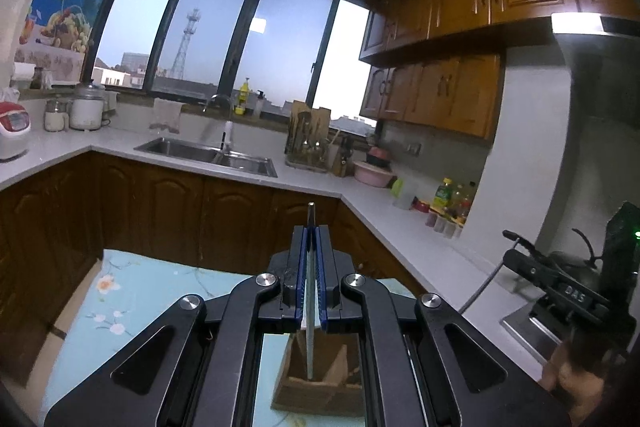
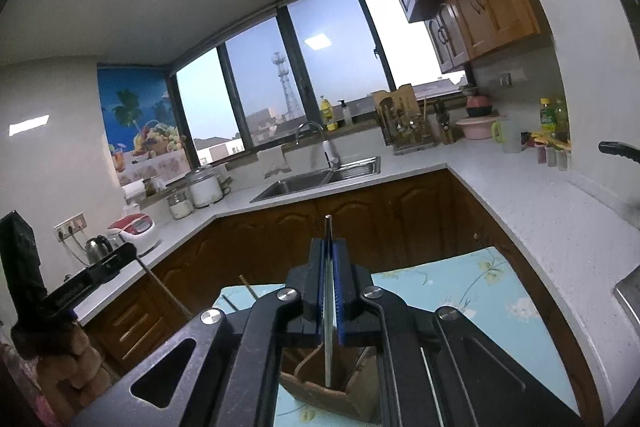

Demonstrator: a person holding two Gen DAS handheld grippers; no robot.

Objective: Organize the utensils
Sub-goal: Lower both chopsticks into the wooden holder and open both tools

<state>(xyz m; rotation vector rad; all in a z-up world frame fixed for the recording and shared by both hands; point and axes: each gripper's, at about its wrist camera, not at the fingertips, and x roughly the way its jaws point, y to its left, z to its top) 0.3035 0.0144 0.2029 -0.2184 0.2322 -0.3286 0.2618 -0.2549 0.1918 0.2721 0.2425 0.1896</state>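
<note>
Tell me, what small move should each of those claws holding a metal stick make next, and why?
Probably lower both straight down. The left gripper and the right gripper are each shut on a thin metal utensil whose lower end hangs over the wooden holder on the floral cloth.

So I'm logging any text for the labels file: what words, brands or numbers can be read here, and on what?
"DAS": on the right gripper, seen from the left wrist view.
Left gripper: raised lettering, too blurred to read.
Yellow-capped bottle: green label, too small to read.
Rice cooker: panel print, too small to read.
Nothing else legible.
</note>
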